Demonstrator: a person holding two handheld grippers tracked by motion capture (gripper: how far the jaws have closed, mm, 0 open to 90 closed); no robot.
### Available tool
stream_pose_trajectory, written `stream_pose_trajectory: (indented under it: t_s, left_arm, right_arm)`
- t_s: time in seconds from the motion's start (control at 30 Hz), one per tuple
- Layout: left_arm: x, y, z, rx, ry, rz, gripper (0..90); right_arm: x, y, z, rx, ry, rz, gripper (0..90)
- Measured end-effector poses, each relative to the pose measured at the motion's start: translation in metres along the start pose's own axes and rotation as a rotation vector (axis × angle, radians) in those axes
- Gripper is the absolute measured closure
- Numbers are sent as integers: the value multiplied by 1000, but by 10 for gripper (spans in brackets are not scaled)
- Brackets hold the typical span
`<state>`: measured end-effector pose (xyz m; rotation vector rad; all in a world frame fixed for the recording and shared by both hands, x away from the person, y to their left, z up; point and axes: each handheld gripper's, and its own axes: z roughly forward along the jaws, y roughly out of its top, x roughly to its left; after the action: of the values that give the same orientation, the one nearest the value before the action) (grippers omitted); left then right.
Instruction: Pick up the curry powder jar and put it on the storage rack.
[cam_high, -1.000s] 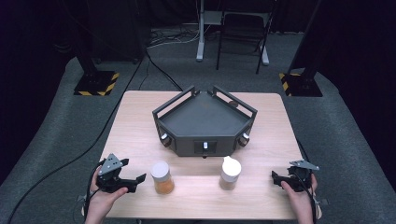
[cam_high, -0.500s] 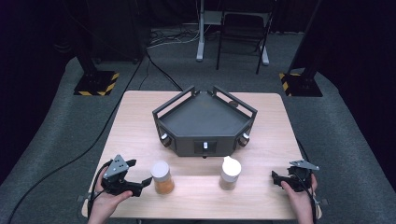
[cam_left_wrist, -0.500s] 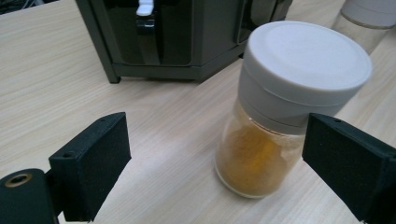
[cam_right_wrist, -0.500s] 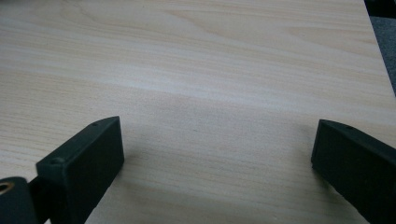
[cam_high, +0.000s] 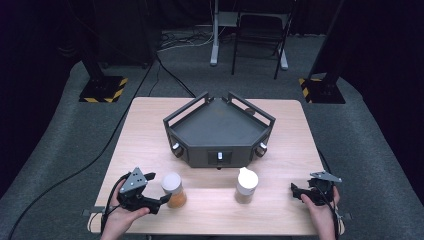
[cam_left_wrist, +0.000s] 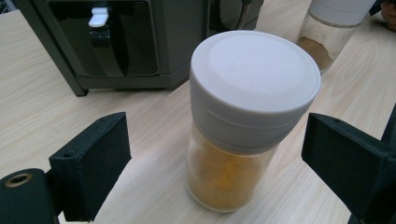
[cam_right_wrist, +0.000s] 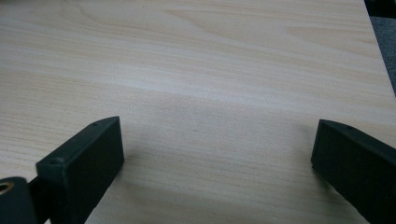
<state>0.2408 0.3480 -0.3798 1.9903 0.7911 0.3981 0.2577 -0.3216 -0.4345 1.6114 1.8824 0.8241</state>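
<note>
A clear jar of orange powder with a white lid (cam_high: 173, 190) stands near the table's front left. My left gripper (cam_high: 161, 201) reaches it from the left, tips level with its base. In the left gripper view the orange jar (cam_left_wrist: 243, 121) stands upright between the two black jaws of my left gripper (cam_left_wrist: 219, 156), which are open with a gap on each side. A second jar with brown powder (cam_high: 246, 185) stands to the right, also at the top right (cam_left_wrist: 334, 28). My right gripper (cam_high: 299, 191) rests open at the front right, over bare wood (cam_right_wrist: 215, 154).
A dark grey angular tray with railings (cam_high: 219, 131) sits at the table's middle, its front panel with a white switch (cam_left_wrist: 98, 18) just behind the orange jar. The wooden table's front edge (cam_high: 215, 232) is close to both hands. Stands and cables are on the floor behind.
My left gripper has slid to the right up to the orange jar, so its jaws now flank it. The right gripper and both jars have stayed put.
</note>
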Motion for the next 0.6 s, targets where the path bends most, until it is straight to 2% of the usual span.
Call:
stream_pose_trajectory:
  t_s: [0.6]
  left_arm:
    - [-19, -3, 22, -32, 40, -32, 109]
  right_arm:
    - [0, 1, 0, 3, 0, 0, 9]
